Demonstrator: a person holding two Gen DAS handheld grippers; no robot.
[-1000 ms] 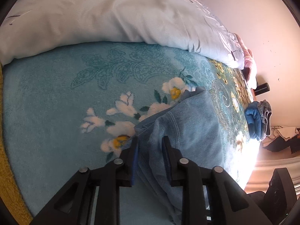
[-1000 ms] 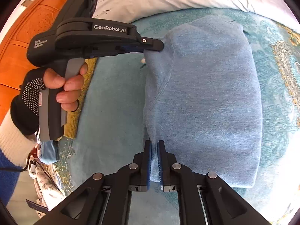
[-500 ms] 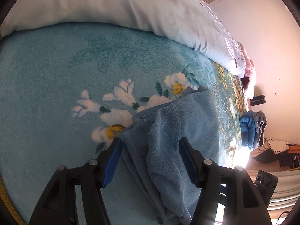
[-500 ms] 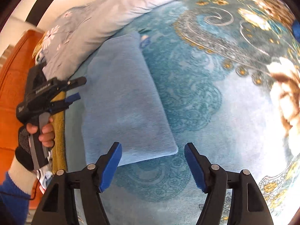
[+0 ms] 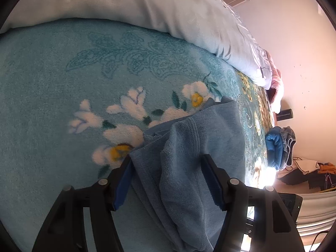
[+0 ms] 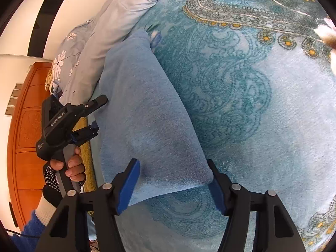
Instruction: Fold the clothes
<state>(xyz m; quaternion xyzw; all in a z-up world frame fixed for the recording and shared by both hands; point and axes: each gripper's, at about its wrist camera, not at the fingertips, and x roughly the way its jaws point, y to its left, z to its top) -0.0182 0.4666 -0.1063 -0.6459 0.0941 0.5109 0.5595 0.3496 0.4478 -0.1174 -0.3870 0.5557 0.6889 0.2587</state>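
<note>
Both grippers spread wide now, released from the blue fleece garment (image 6: 147, 113) pinched a second ago, and drawn back slightly from its near end.

Left to right in the right wrist view: orange wooden headboard (image 6: 25, 130) at far left; gloved hand (image 6: 63, 172) around the left gripper (image 6: 95, 116), jaws parted, just beside the garment's left edge; pale floral duvet (image 6: 100, 31) bunched behind. Folded garment lying flat on the teal patterned blanket (image 6: 252, 105) as a long narrow strip, long axis running from the near end between the right gripper (image 6: 173, 185) fingers away toward the duvet, leaning slightly left. Right jaws open, straddling the near edge without clamping it.

Left to right in the left wrist view: white flowers (image 5: 126, 113) woven into the blanket; garment's layered seam end between the open blue pads (image 5: 122, 185), pointing up and right; dark blue folded clothes (image 5: 275, 147) stacked well apart at the far right bed edge.
</note>
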